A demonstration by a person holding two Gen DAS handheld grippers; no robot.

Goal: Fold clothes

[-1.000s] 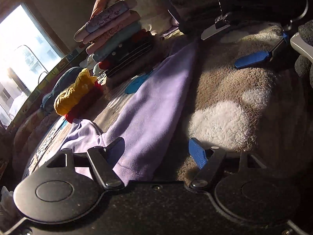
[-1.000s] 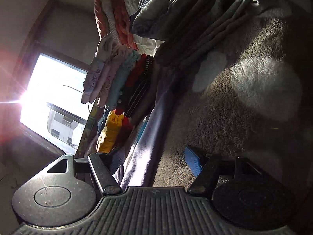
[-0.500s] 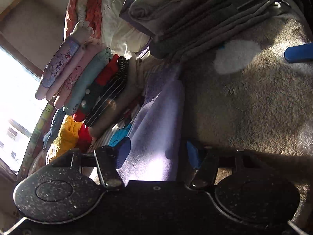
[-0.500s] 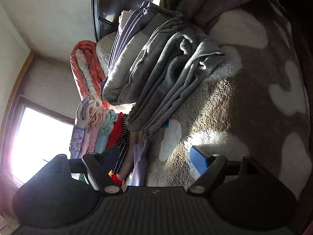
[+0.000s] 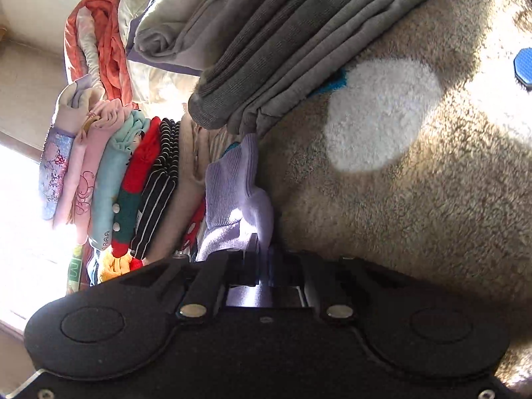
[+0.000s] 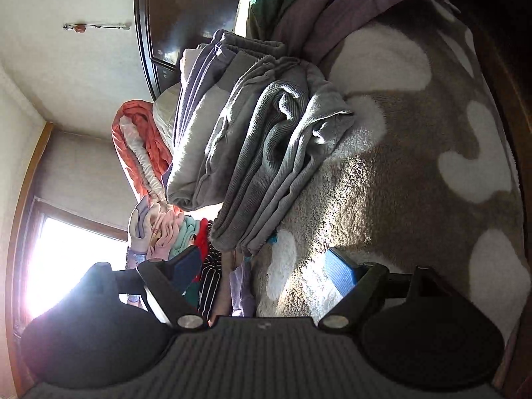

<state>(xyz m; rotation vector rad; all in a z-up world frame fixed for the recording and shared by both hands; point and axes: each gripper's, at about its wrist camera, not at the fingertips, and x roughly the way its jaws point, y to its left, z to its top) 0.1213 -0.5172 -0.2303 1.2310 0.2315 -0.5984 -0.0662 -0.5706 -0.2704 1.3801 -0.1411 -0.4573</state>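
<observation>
A lilac garment (image 5: 232, 193) lies bunched on the brown fleece blanket (image 5: 415, 216), beside a stack of folded children's clothes (image 5: 133, 183). My left gripper (image 5: 261, 252) is shut on the garment's near end, with cloth pinched between the jaws. In the right wrist view, my right gripper (image 6: 262, 269) is open and holds nothing. Its blue right pad (image 6: 340, 272) hovers just over the blanket (image 6: 415, 166). A strip of the lilac garment (image 6: 242, 286) shows between the fingers. One blue pad of the right gripper (image 5: 523, 66) appears at the right edge of the left wrist view.
A tall pile of folded grey clothes (image 6: 266, 149) sits on the blanket beyond both grippers. Behind it lie an orange quilt (image 5: 106, 40) and a purple cover (image 6: 349, 10). A bright window (image 6: 73, 266) is on the left. Bare blanket stretches to the right.
My left gripper went from open to shut on the lilac garment. Both views swung up toward the clothes piles. The right gripper stayed open.
</observation>
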